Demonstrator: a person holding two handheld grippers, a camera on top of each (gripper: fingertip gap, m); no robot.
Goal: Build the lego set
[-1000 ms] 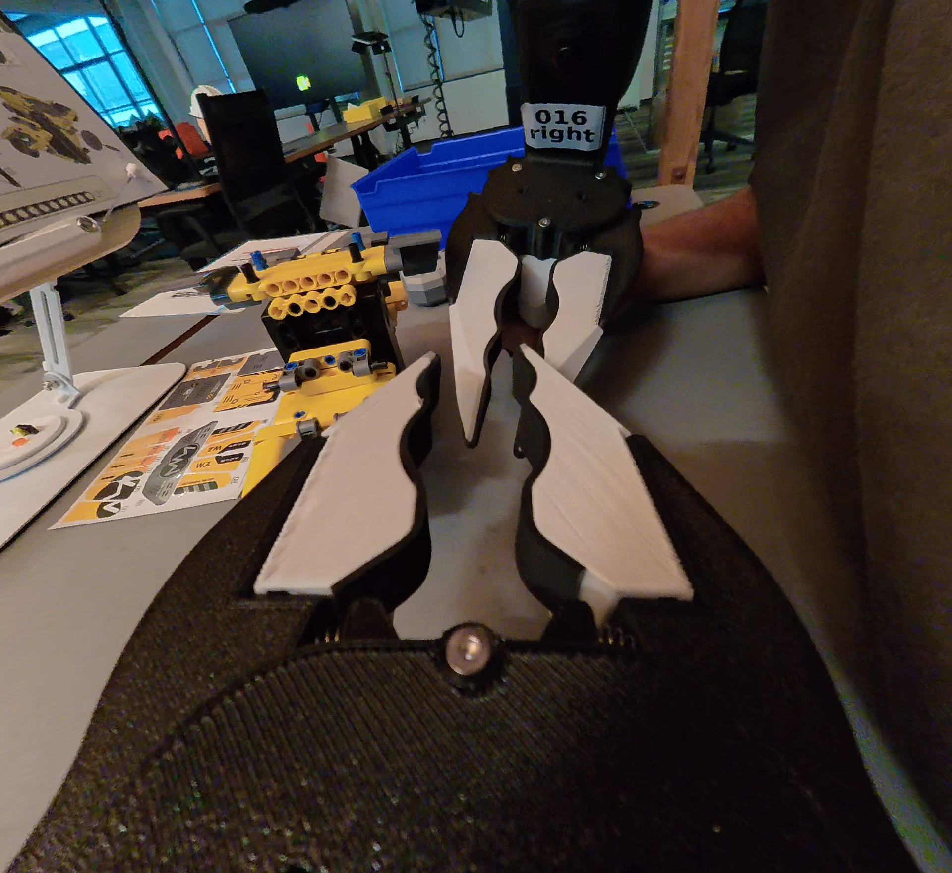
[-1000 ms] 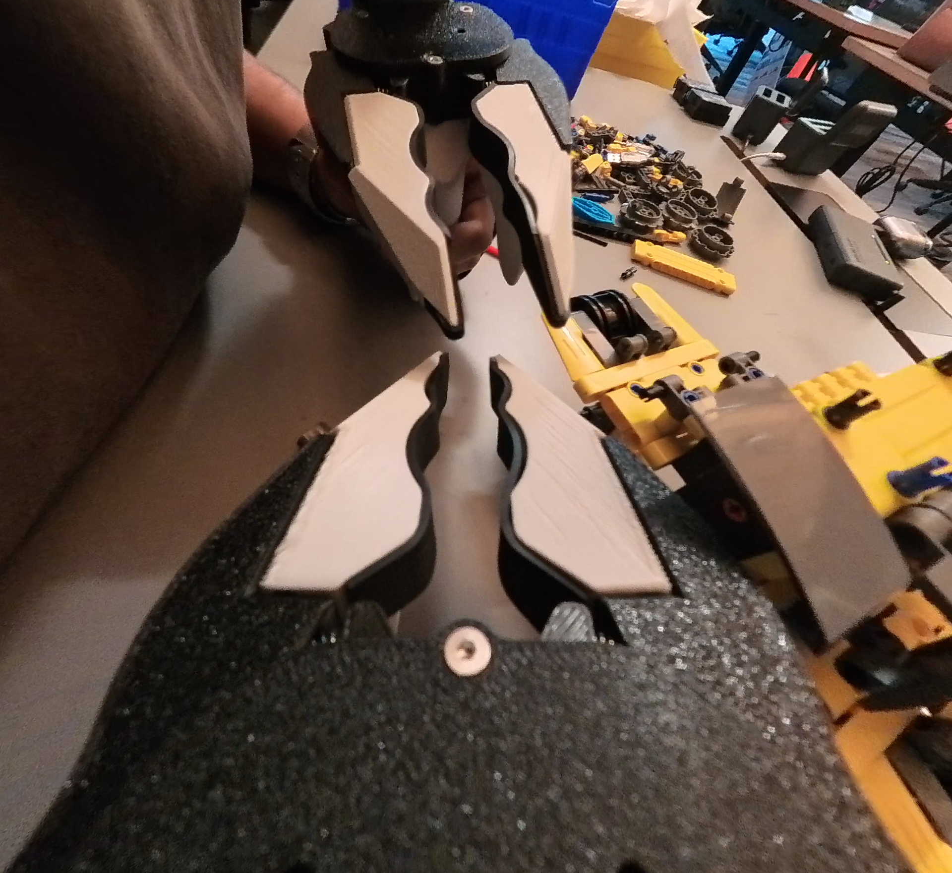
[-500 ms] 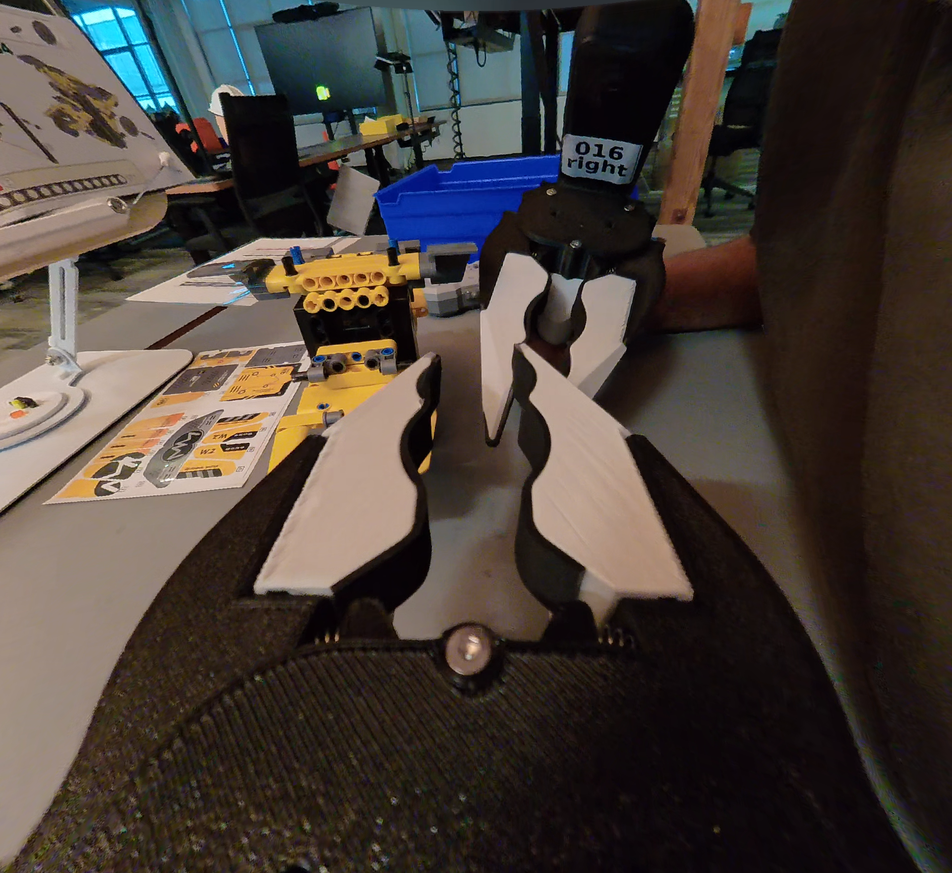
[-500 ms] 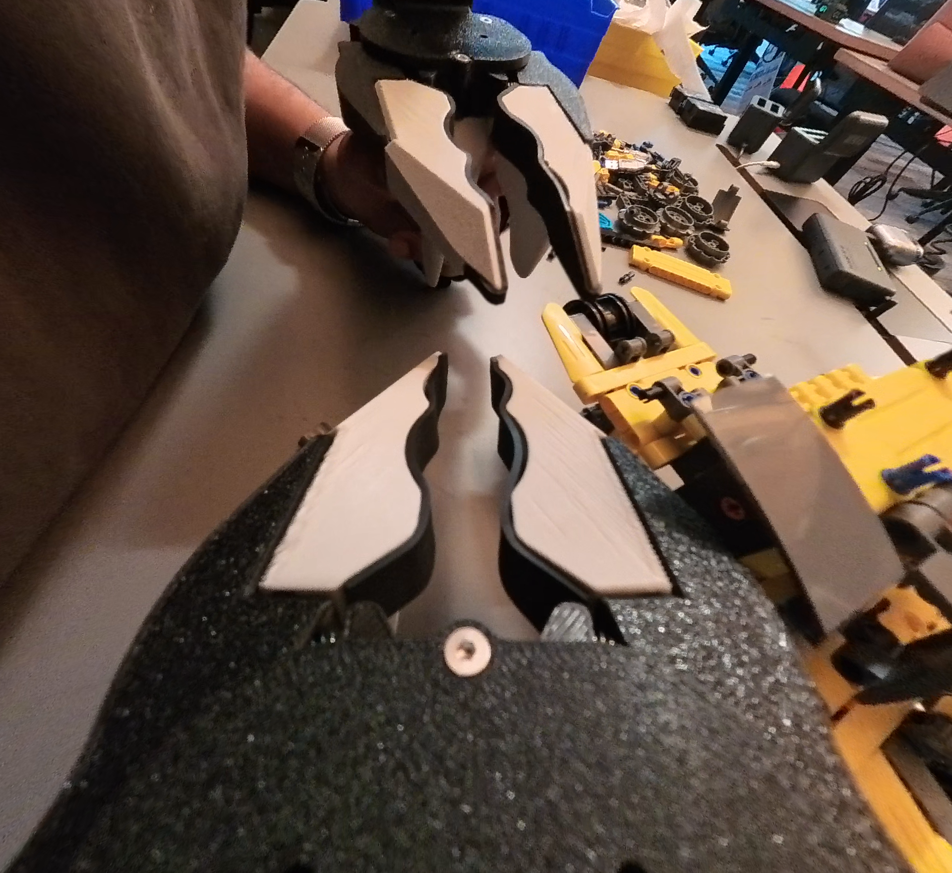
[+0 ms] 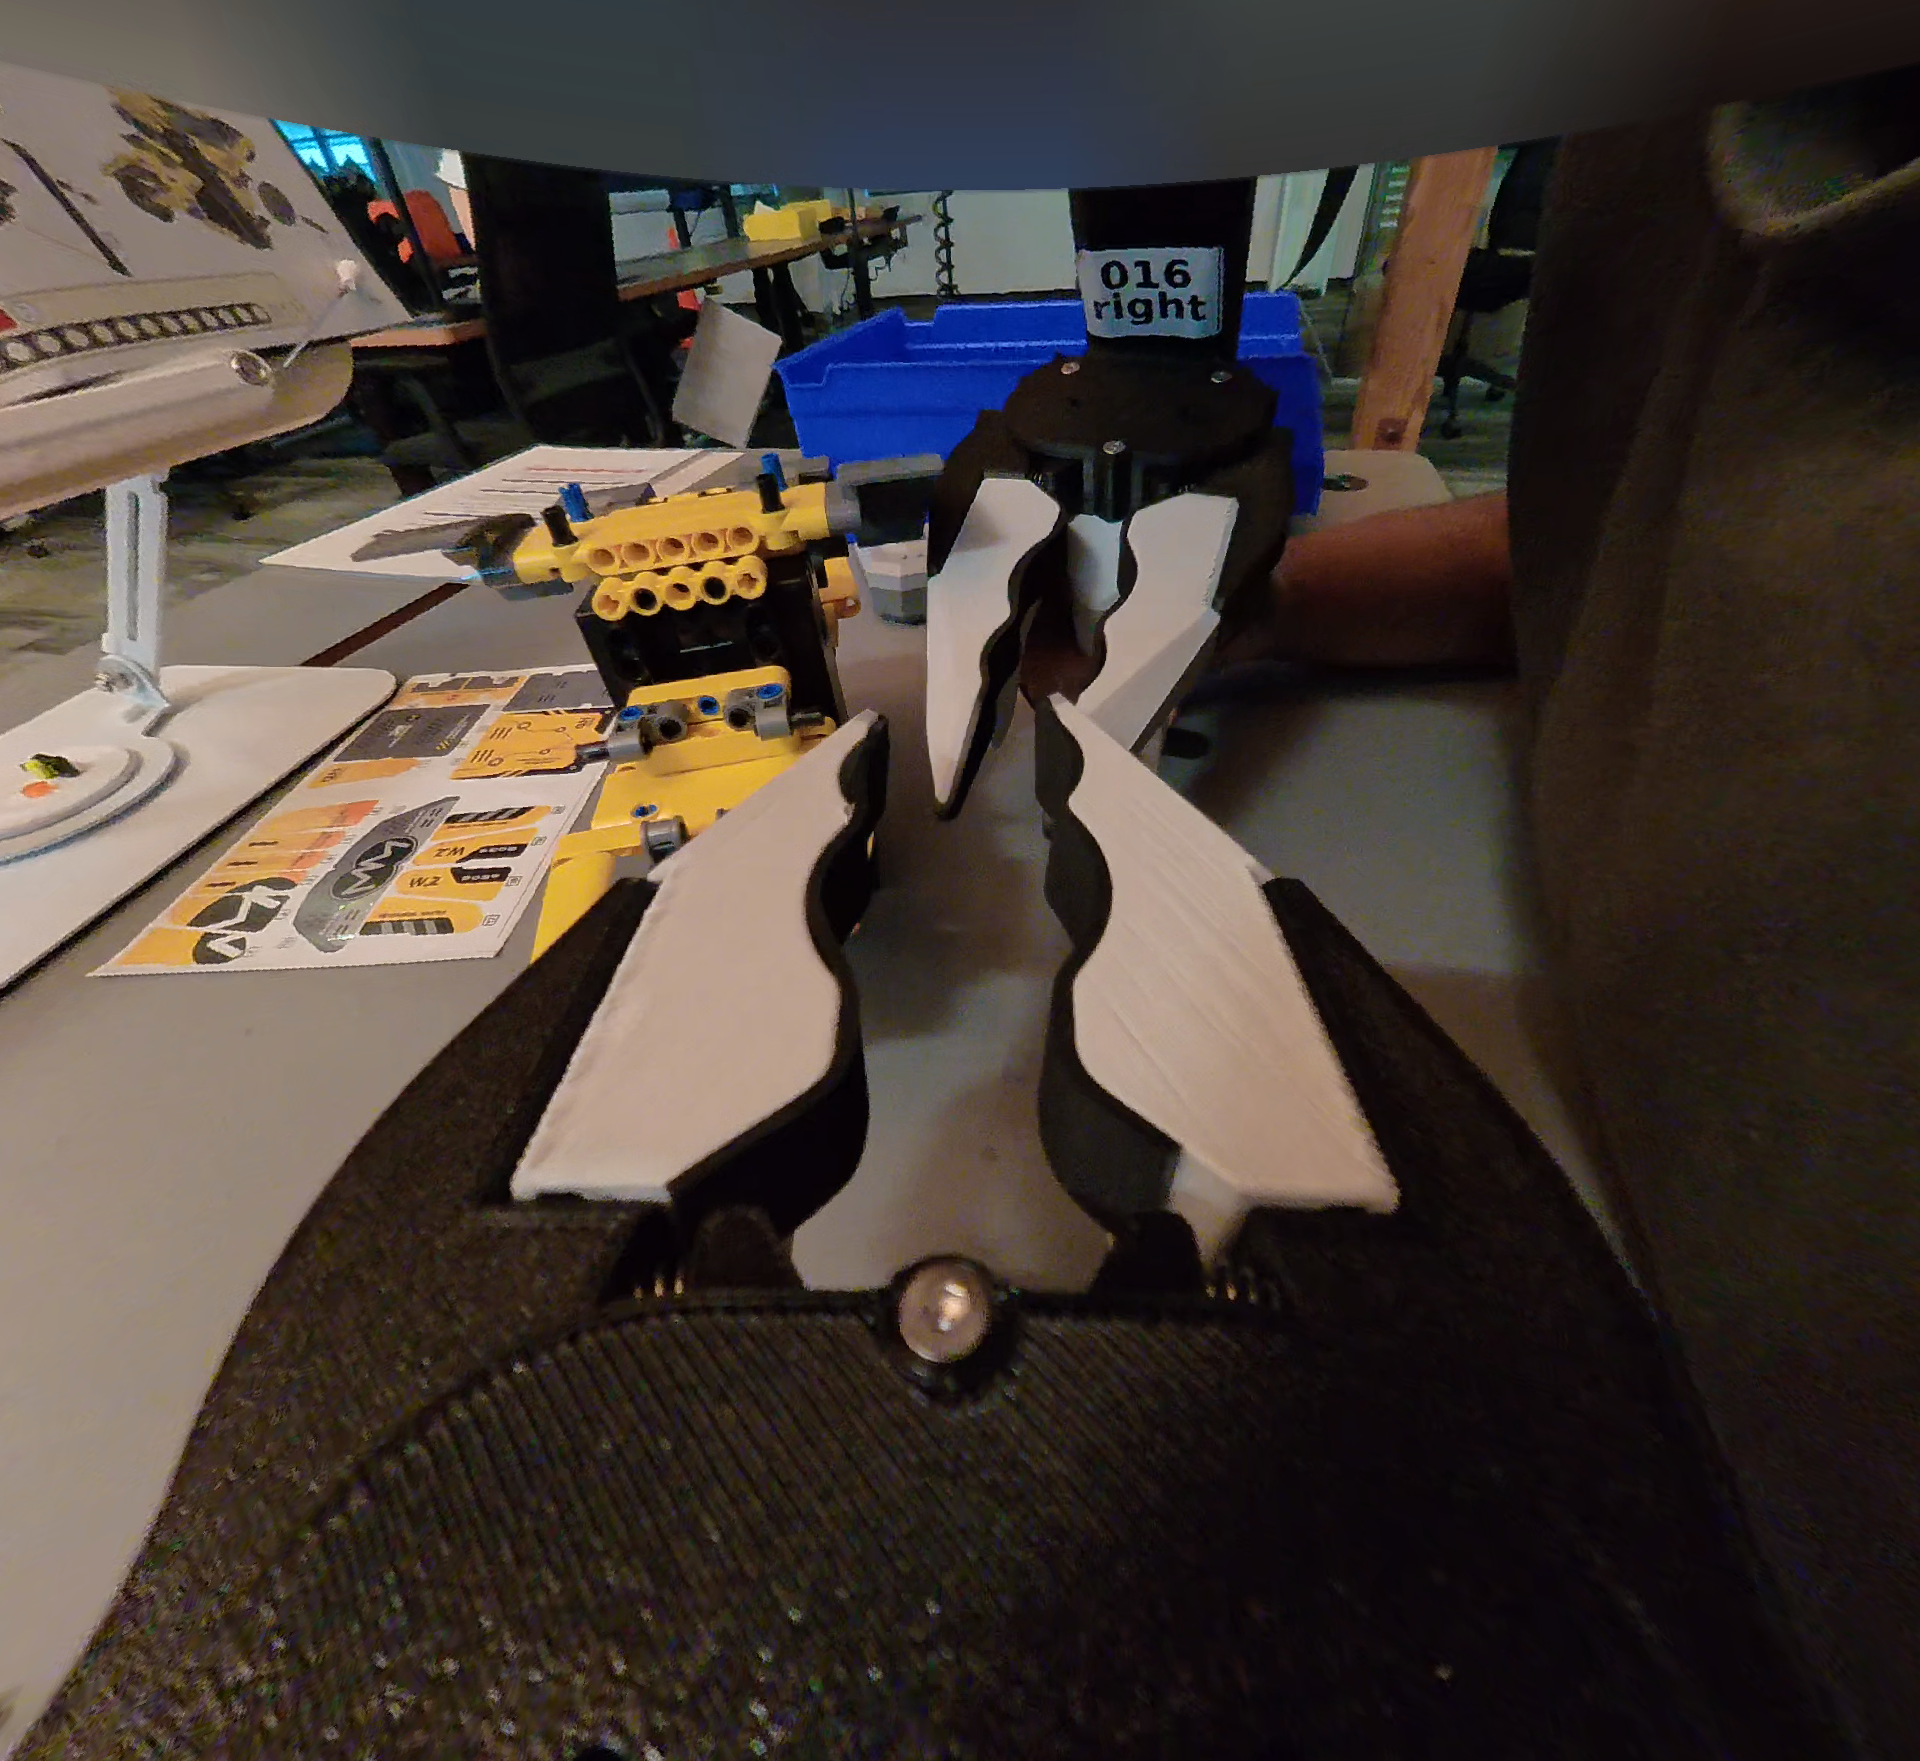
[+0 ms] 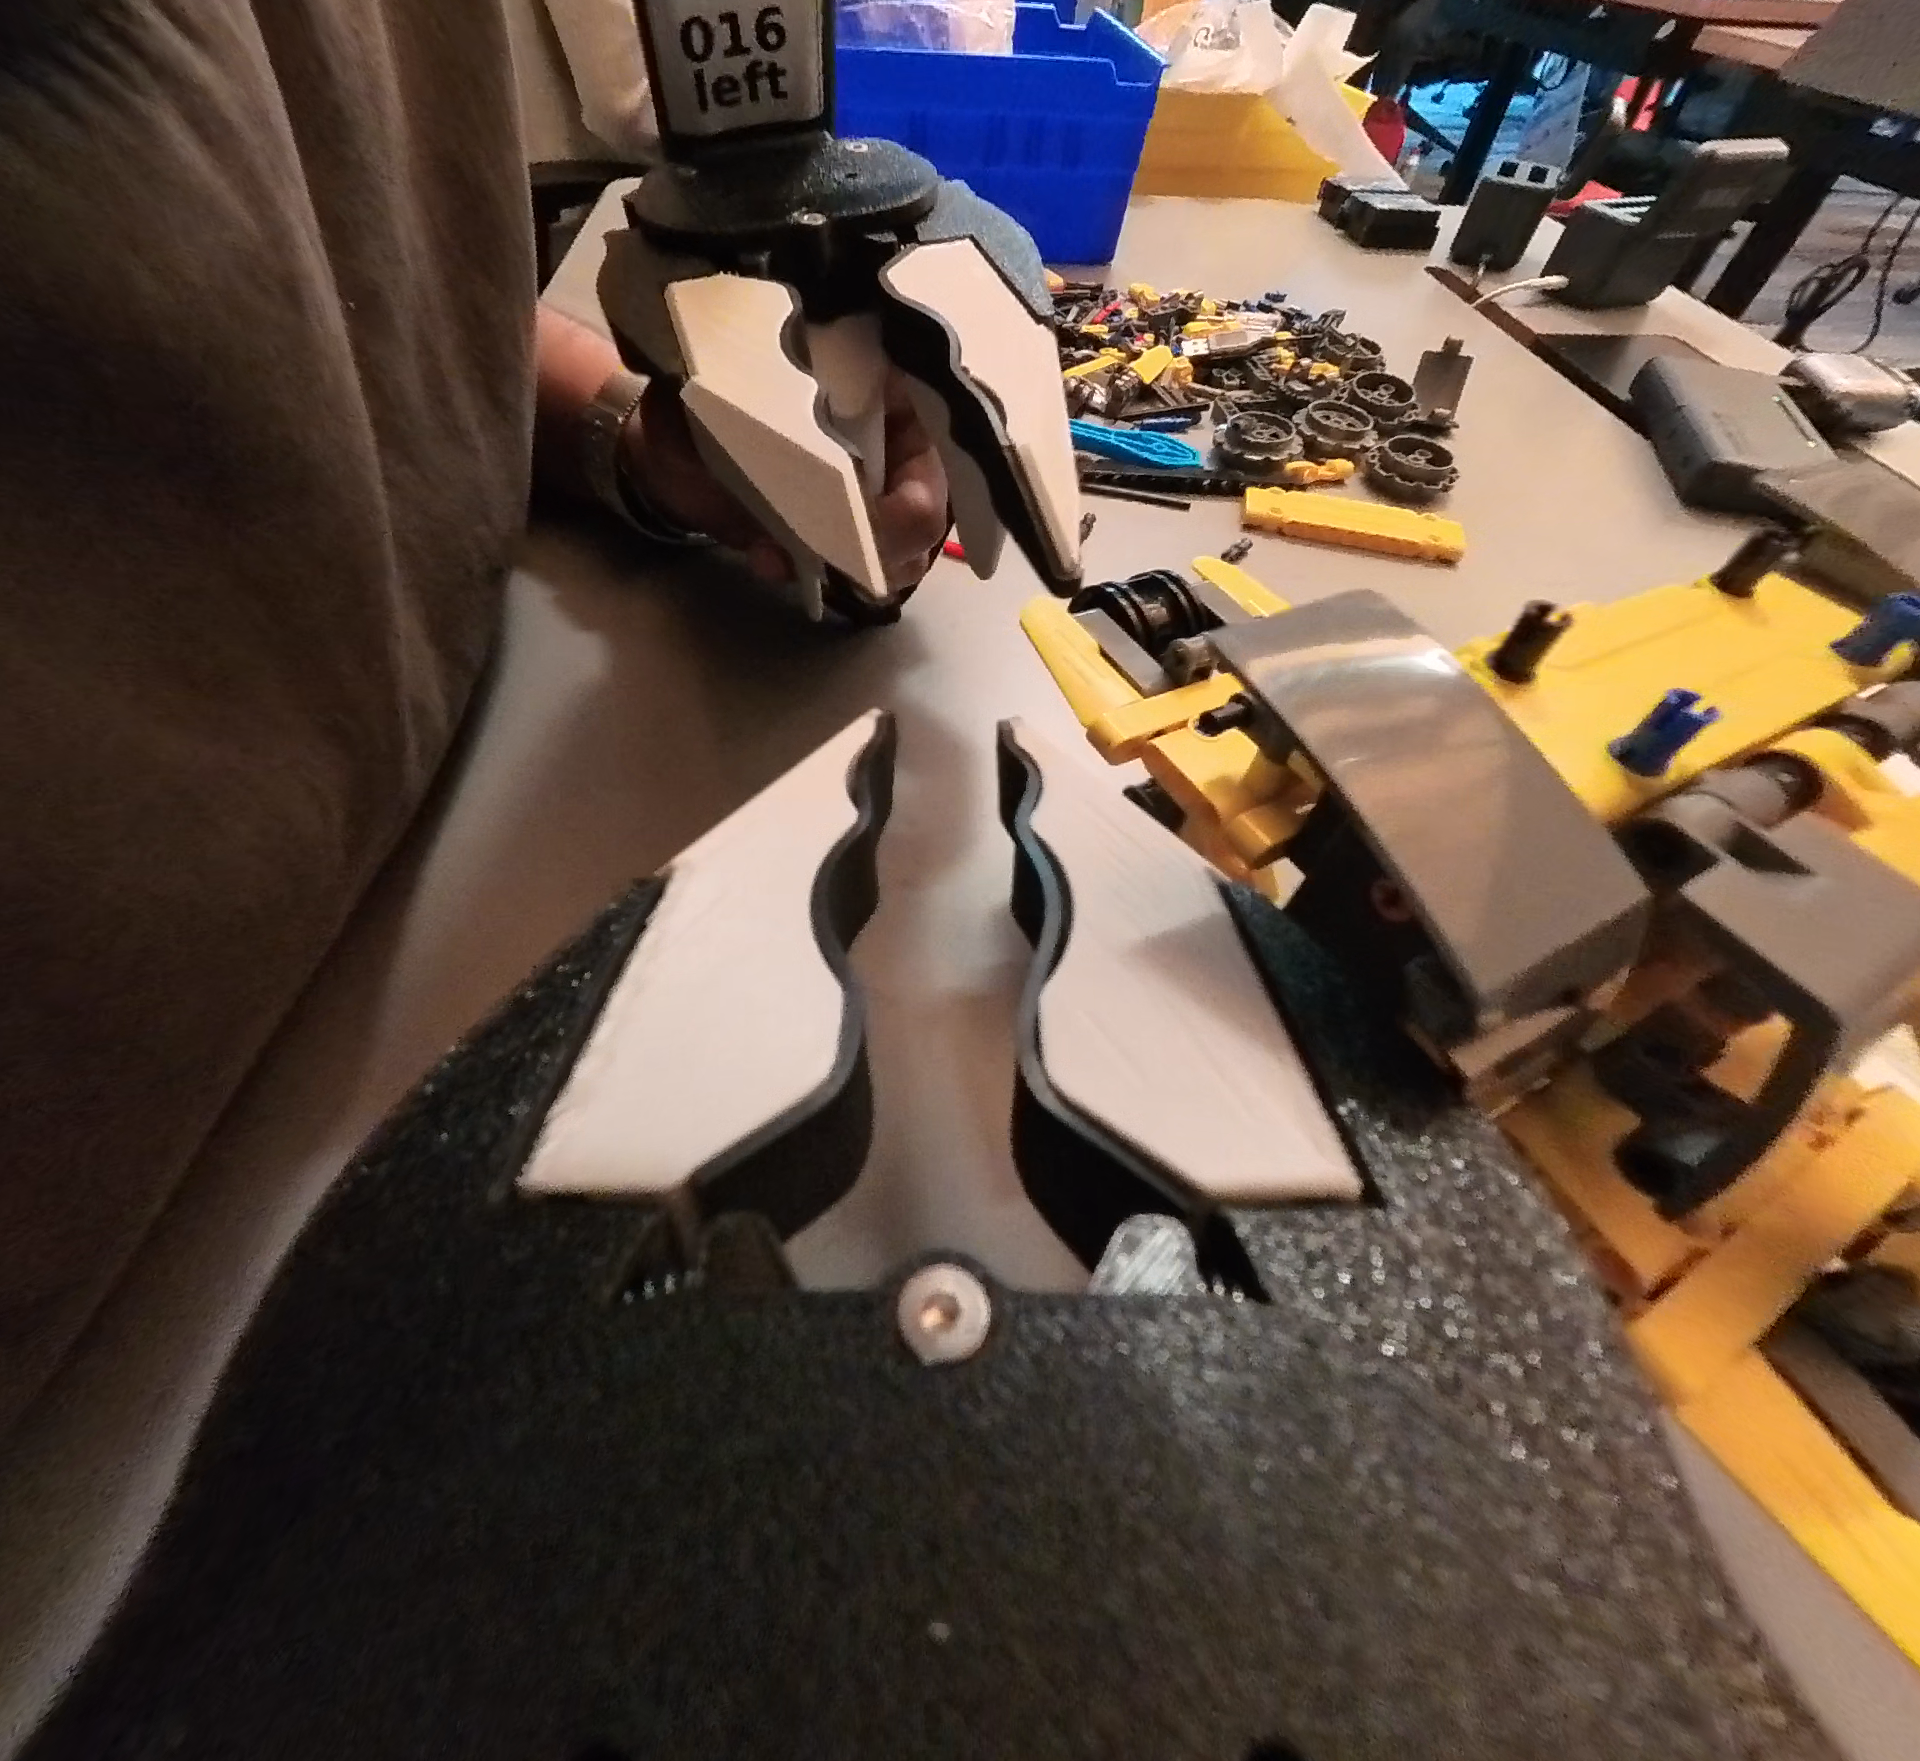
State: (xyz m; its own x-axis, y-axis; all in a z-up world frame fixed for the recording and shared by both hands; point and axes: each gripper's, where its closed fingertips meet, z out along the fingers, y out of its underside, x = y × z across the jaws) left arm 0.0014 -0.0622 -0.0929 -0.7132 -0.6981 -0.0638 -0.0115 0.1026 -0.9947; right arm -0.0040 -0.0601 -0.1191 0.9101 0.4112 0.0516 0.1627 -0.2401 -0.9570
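My left gripper is open and empty, low over the grey table. My right gripper is open and empty too. The two point at each other, tips close but apart. The right gripper shows opposite in the left wrist view, and the left gripper shows in the right wrist view, held by a hand. A yellow and black brick vehicle model stands just left of my left fingers. In the right wrist view the model, with a grey curved panel, lies just right of my right fingers.
A person's brown-shirted torso is close beside both grippers. A pile of loose parts, a yellow beam and a blue bin lie beyond. A sticker sheet and a white booklet stand are at the left. The yellow beam is about equally far from each gripper, around 25 cm.
The two grippers have drawn slightly apart, both still open. The left wrist view has dropped lower, and a blurred grey patch now covers its top.
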